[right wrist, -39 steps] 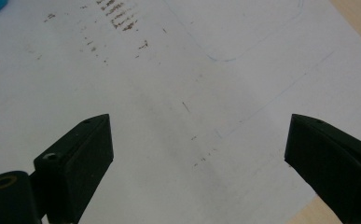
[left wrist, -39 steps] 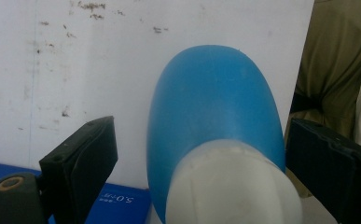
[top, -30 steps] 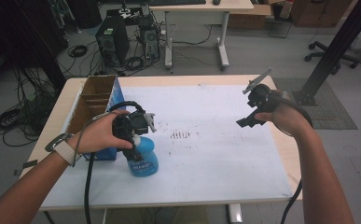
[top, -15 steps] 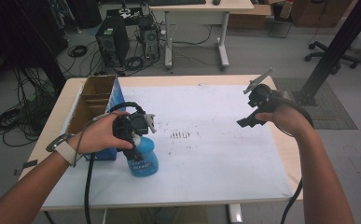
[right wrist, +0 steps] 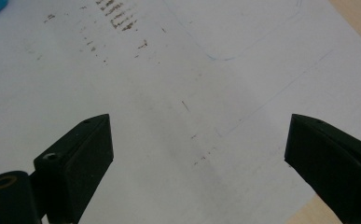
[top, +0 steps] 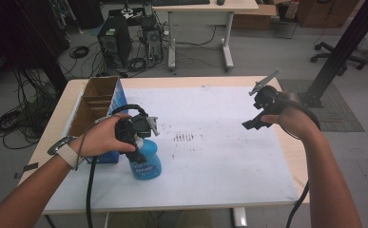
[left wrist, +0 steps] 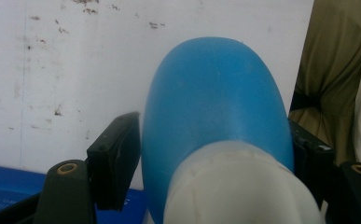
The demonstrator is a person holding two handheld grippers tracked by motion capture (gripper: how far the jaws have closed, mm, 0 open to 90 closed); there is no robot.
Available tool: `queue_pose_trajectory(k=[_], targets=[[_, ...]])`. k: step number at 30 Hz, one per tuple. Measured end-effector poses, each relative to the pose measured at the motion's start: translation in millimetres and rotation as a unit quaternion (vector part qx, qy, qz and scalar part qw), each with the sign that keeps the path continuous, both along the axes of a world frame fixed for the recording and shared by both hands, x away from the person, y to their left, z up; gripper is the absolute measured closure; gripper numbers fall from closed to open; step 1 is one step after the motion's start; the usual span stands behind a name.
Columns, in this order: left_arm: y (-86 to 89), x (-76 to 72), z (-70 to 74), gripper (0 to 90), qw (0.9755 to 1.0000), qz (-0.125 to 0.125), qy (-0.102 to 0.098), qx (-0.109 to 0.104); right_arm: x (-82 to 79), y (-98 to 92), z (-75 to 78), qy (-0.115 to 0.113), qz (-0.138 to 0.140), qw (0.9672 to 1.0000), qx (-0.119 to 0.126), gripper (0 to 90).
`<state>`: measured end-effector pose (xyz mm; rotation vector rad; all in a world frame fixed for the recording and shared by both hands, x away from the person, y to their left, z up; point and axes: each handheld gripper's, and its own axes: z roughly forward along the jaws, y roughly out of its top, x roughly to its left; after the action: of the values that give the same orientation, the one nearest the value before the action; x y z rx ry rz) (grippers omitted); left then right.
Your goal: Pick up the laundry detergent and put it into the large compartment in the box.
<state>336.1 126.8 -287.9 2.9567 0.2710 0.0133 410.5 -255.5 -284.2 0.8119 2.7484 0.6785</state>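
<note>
Blue plastic bottle (top: 146,160) is the main thing going on, just one of it, standing lower left of centre in the high view on the white sheet (top: 219,156) that covers the table (top: 286,156). Left gripper (top: 135,137) is clamped on the bottle's upper part, up by the whitish neck. In the left gripper view you get the bottle (left wrist: 215,112) wedged right between the two black jaws, both touching its sides, so it's gripped tight. Left hand (top: 98,138) wraps around the gripper body, with a watch (top: 66,151) on that wrist.

Right gripper (top: 253,122) hangs above the right side of the table, well apart from the bottle, held by the right hand (top: 288,118). In the right gripper view its two jaws are spread wide with nothing between them, just the white sheet (right wrist: 178,116) underneath with some dark smudges and faint pen lines.

One cardboard box (top: 89,107) with a blue side sits at the left edge of the table, just beside the bottle, and it looks split into compartments. Can't tell what's inside.

Back of the room, top of the frame: one desk (top: 205,7), one PC tower (top: 112,42), and a mess of cables (top: 10,121) on the floor at left.
</note>
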Motion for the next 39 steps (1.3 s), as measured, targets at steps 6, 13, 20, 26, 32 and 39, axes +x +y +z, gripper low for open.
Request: queue_pose_trajectory(k=[6, 13, 20, 26, 32, 39], targets=[[-0.3, -2.0, 0.9, 35.7, 1.0000, -0.001, -0.001, -0.002, -0.1, -0.1, 0.3, -0.001, -0.001, 1.0000, 0.001, 7.8], [-0.7, -3.4, 1.4, 36.9, 1.0000, -0.002, -0.006, 0.002, -1.3, -0.6, 0.8, -0.001, -0.002, 1.0000, 0.003, 7.8], [-1.0, -4.0, 1.9, 37.2, 1.0000, 0.000, -0.008, 0.004, -2.3, -1.9, 1.1, -0.003, -0.002, 1.0000, 0.005, 7.8], [-1.1, -4.3, 2.0, 37.2, 1.0000, 0.006, -0.007, 0.003, -2.9, -3.0, 0.4, -0.003, -0.003, 1.0000, 0.006, 7.8], [-0.3, -4.5, 4.8, 37.3, 0.9999, 0.009, -0.009, -0.001, -2.9, -4.1, -0.9, -0.003, -0.004, 1.0000, 0.006, 7.8], [0.3, -4.9, 14.3, 37.3, 0.9998, 0.012, -0.014, -0.001, -2.8, -3.8, -1.6, -0.003, -0.003, 1.0000, 0.008, 7.8]])
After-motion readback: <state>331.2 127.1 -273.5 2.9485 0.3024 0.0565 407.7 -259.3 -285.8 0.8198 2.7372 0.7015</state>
